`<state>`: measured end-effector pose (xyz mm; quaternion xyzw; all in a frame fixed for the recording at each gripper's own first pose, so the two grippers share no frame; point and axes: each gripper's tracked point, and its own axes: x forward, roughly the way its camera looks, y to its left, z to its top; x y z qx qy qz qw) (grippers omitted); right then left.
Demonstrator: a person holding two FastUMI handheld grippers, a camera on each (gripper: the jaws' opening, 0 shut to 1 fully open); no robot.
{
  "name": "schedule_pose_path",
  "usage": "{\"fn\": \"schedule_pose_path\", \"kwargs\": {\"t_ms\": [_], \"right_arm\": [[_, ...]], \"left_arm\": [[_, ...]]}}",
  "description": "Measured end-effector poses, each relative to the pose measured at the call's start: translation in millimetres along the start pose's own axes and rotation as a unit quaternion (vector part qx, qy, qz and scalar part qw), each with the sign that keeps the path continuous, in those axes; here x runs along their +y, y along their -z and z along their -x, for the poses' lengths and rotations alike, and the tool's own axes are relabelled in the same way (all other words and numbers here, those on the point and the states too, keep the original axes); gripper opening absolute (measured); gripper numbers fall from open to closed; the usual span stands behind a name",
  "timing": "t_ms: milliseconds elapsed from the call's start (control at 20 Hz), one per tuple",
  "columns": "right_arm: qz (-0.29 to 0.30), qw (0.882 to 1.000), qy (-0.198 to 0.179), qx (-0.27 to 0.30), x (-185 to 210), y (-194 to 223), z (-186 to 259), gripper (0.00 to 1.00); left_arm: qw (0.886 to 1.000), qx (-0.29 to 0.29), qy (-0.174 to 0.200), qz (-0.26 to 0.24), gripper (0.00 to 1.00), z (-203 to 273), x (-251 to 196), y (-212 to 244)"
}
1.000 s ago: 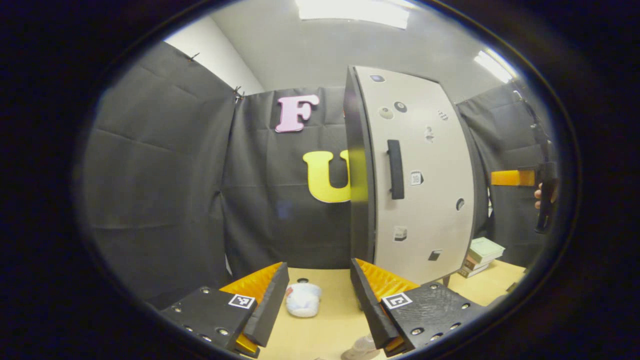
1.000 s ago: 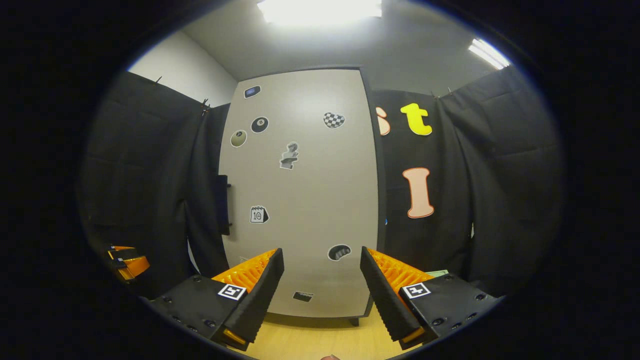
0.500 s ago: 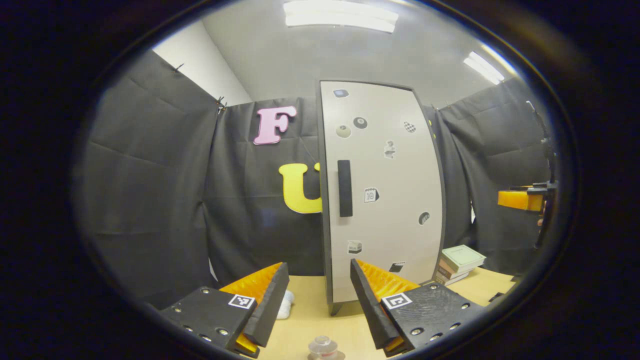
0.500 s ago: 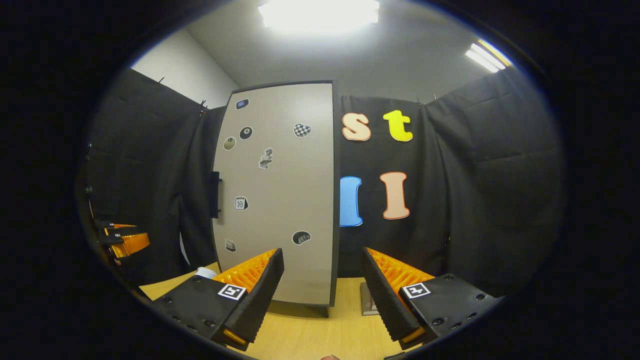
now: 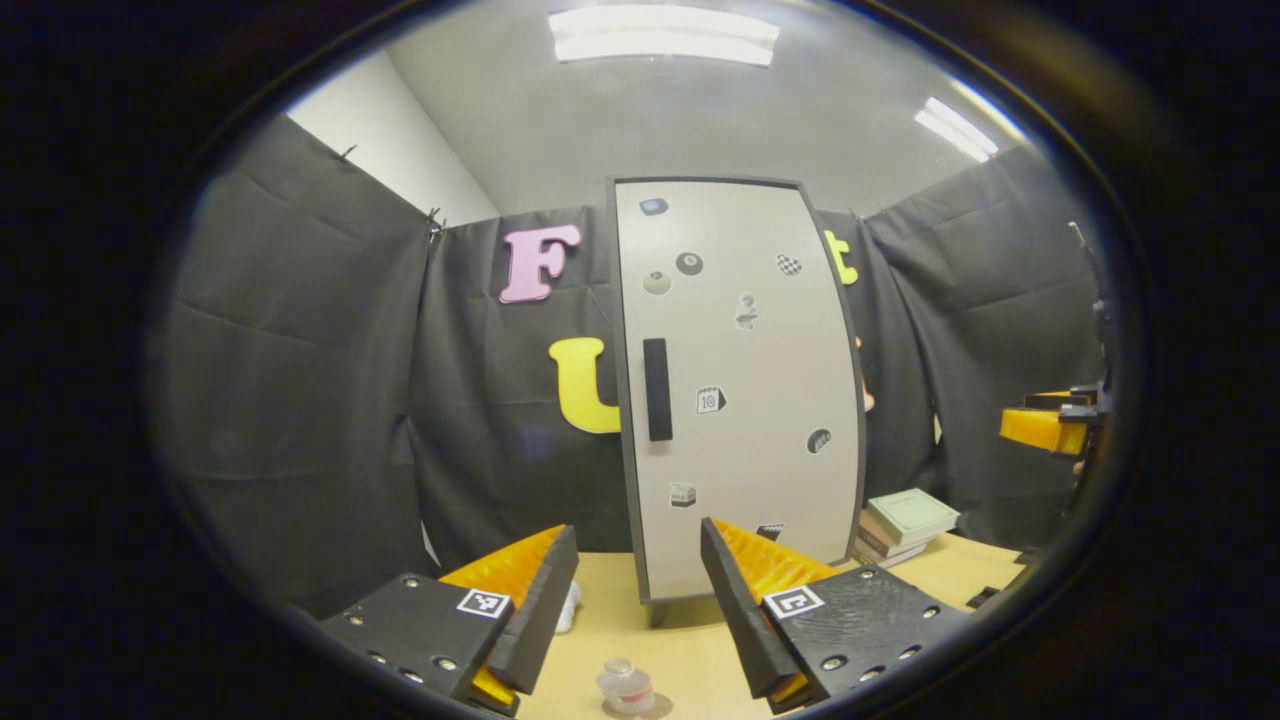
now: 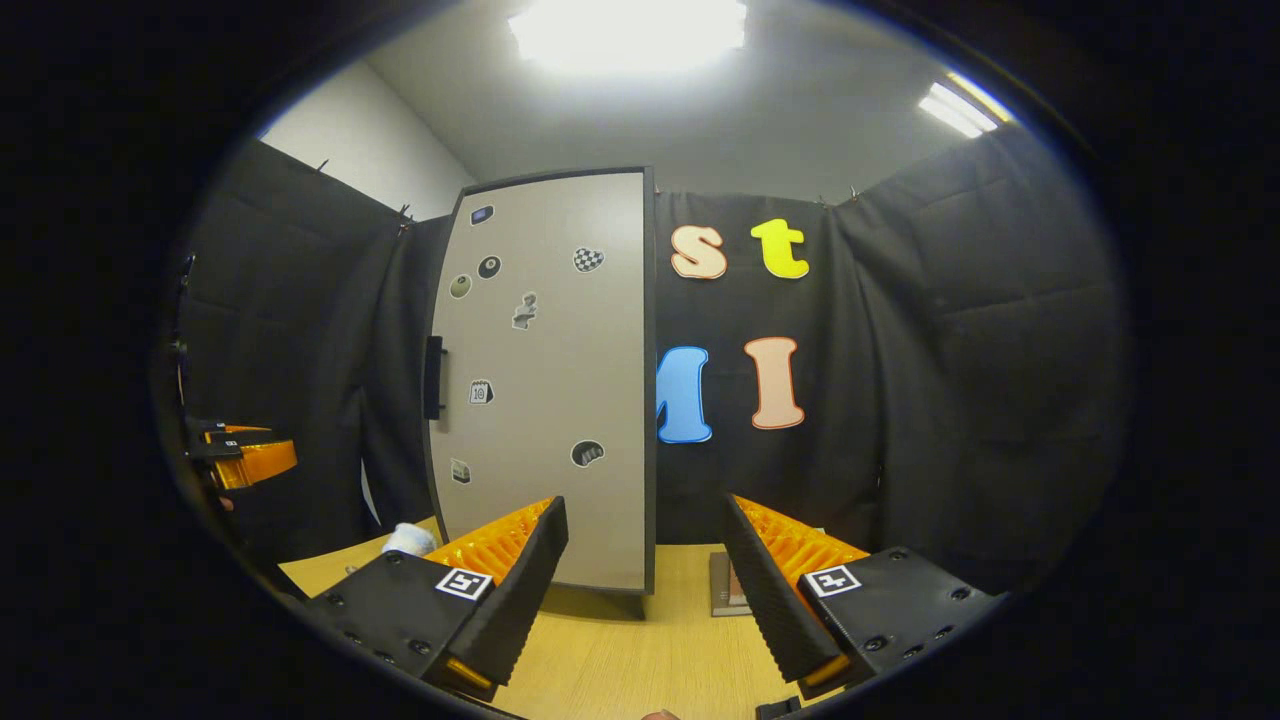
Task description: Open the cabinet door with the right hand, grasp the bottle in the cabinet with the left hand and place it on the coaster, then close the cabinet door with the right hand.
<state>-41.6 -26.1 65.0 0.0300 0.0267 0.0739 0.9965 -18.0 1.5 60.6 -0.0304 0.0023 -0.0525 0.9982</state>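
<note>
The tall grey cabinet (image 5: 740, 390) stands on the wooden table with its door flat against it and a black handle (image 5: 657, 389) on the left side. A small clear bottle (image 5: 625, 685) stands upright near the table's front, on what looks like a round coaster (image 5: 640, 710) cut off by the view's edge. My left gripper (image 5: 635, 600) is open above and behind the bottle, holding nothing. My right gripper (image 6: 645, 590) is open too, facing the cabinet (image 6: 545, 380) from its right. Each gripper appears far off in the other's view: right gripper (image 5: 1045, 428), left gripper (image 6: 240, 460).
A stack of books (image 5: 905, 525) lies on the table right of the cabinet, also the books (image 6: 725, 585) between my right fingers. A white soft object (image 5: 568, 605) sits left of the cabinet. The table (image 6: 620, 650) has free wood in front of the cabinet.
Both grippers have drawn back from the cabinet, which now looks smaller and more frontal. The bottle has come into the bottom of the left gripper view. Both grippers stayed open.
</note>
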Motion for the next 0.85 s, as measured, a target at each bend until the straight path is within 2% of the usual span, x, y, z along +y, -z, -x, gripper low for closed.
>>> {"fn": "schedule_pose_path", "kwargs": {"t_ms": [550, 850], "right_arm": [[-0.002, 1.000, -0.003, -0.009, 36.5, -5.3, 25.8, 0.97], [0.007, 1.000, 0.003, -0.011, 43.5, -10.1, 30.8, 0.97]], "left_arm": [[1.000, -0.004, 0.015, -0.001, 0.75, 15.2, 28.9, 4.3], [1.000, -0.005, 0.018, 0.002, 0.75, 19.0, 37.6, 6.8]]}}
